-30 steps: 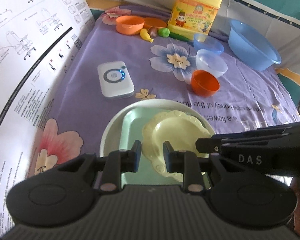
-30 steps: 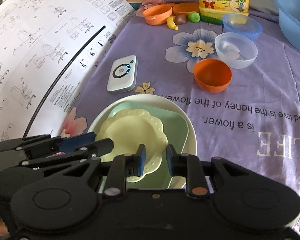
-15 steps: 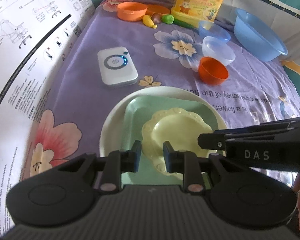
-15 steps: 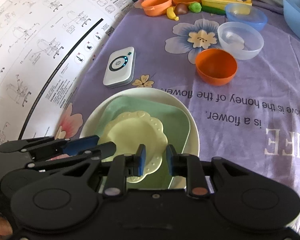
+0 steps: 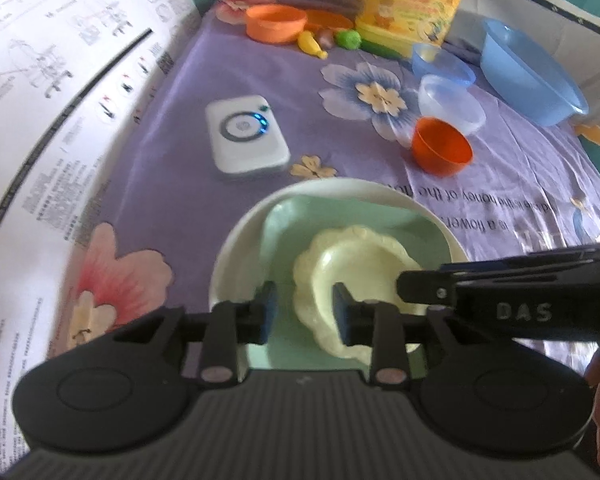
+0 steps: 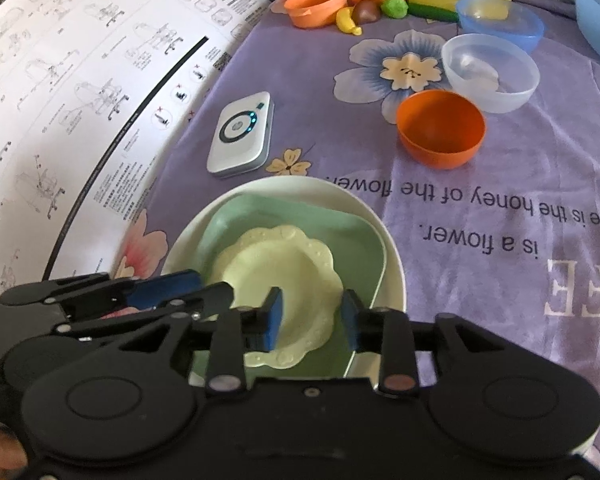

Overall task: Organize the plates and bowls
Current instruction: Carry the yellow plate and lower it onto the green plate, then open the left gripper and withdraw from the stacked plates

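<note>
The plates are already stacked near the front of the counter: a yellow scalloped plate (image 6: 278, 276) lies in a green square plate (image 6: 300, 216), which sits in a white round plate (image 6: 384, 240). Both claws hover just above this stack. The left claw (image 5: 302, 314) is spread, holding nothing; the right claw (image 6: 312, 318) is likewise spread and empty.

The step in hand appears to be moving on to the bowls. Three stand well apart from the plates, close together on the purple floral cloth (image 6: 500, 208): an orange bowl (image 6: 440, 130), a clear bowl (image 6: 490, 74) and a small blue bowl (image 6: 500, 20).

Procedure:
- Lift each claw straight up to avoid dragging the scalloped rim.
- Approach the orange bowl from above and straddle its near wall.
- Close gently; thin plastic likely flexes.
- Avoid the white device (image 6: 242, 134) beside the plates.
</note>
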`<state>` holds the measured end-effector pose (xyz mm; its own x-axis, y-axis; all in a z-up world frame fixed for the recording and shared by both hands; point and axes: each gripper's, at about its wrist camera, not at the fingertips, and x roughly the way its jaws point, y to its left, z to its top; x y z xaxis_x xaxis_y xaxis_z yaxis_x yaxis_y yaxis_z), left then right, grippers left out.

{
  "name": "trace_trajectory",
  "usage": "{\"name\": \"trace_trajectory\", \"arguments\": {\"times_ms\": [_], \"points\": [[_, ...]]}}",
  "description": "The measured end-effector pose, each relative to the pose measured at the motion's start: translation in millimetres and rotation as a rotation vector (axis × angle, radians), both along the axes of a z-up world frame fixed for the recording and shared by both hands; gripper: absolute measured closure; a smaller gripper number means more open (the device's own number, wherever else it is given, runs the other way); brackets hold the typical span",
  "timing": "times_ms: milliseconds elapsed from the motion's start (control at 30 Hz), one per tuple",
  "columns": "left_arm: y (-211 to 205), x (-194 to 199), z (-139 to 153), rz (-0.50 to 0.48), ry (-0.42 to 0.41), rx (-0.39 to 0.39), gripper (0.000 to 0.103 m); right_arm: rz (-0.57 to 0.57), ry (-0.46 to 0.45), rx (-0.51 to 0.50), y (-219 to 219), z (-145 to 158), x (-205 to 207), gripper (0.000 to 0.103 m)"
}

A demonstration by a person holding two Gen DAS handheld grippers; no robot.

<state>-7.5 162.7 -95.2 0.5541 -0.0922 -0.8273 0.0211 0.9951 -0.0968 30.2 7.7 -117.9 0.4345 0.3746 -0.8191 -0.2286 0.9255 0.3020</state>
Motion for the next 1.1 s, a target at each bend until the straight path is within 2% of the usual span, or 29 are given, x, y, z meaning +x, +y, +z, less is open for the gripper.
{"name": "trace_trajectory", "arguments": {"times_ms": [33,100,167,233,300,333,600,1100], "points": [[2.8,-1.4,2.5,0.013,-0.012,-0.003,0.061,-0.005,-0.001,0.012,-2.9,1.5,-0.3,0.055],[9.7,-4.3,8.0,0.046,-0.037,-0.006,0.045,-0.028,-0.012,0.033,-10.0,7.3,-2.0,0.038],[15.3,-5.5,12.9,0.07,-0.052,-0.008,0.033,-0.038,-0.031,0.04,-14.2,13.6,-4.5,0.014],[17.9,-8.5,18.3,0.08,-0.067,-0.007,0.025,-0.038,-0.056,0.044,-17.4,21.4,-9.5,0.009],[18.7,-11.6,22.7,0.09,-0.081,-0.003,0.009,-0.037,-0.078,0.037,-19.3,28.0,-14.5,0.003],[18.1,-13.9,25.0,0.093,-0.092,0.005,0.008,-0.037,-0.088,0.033,-19.8,30.7,-16.8,0.001],[11.8,-25.4,33.4,0.088,-0.098,0.007,0.0,-0.03,-0.128,-0.001,-25.5,45.7,-35.2,0.0],[-7.0,-39.7,49.2,0.064,-0.119,0.024,0.0,-0.049,-0.168,0.0,-45.2,59.5,-64.2,0.0]]}}
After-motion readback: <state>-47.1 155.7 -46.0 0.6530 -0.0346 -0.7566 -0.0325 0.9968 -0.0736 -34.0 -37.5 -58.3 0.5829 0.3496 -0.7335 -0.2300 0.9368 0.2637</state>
